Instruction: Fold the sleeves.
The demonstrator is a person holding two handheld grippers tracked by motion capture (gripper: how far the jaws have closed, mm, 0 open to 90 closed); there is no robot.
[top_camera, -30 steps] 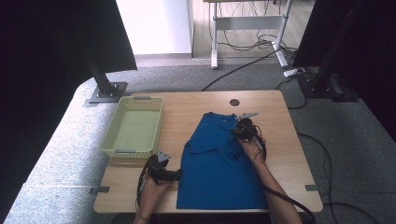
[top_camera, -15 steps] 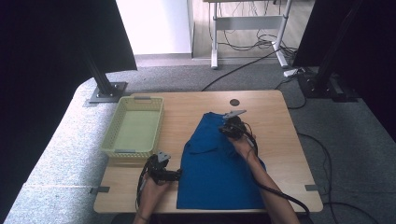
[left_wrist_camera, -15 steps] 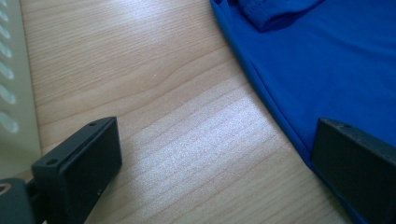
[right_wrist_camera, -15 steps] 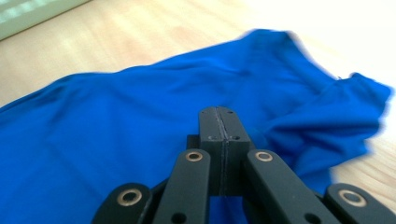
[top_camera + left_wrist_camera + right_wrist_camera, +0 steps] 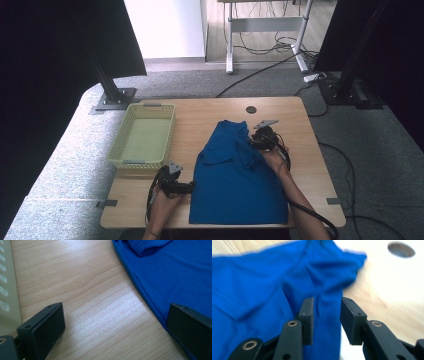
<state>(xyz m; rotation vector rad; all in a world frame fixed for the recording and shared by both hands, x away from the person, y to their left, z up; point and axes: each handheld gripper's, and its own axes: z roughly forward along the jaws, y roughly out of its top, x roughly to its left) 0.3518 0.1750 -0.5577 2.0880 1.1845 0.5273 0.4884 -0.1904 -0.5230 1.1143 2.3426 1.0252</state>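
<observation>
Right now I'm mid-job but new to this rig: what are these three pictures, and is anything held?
No robot here: a person holds a two-jaw gripper in each hand. The high view looks down on the wooden table. On it lie a blue shirt and, to its left, a pale yellow basket.

The other two pictures come from cameras riding on the grippers. The left gripper has its jaws wide apart over bare wood at the shirt's edge, holding nothing. The right gripper sits at the shirt's upper right part; its jaws stand apart with a fold of cloth between them, not clamped.
</observation>
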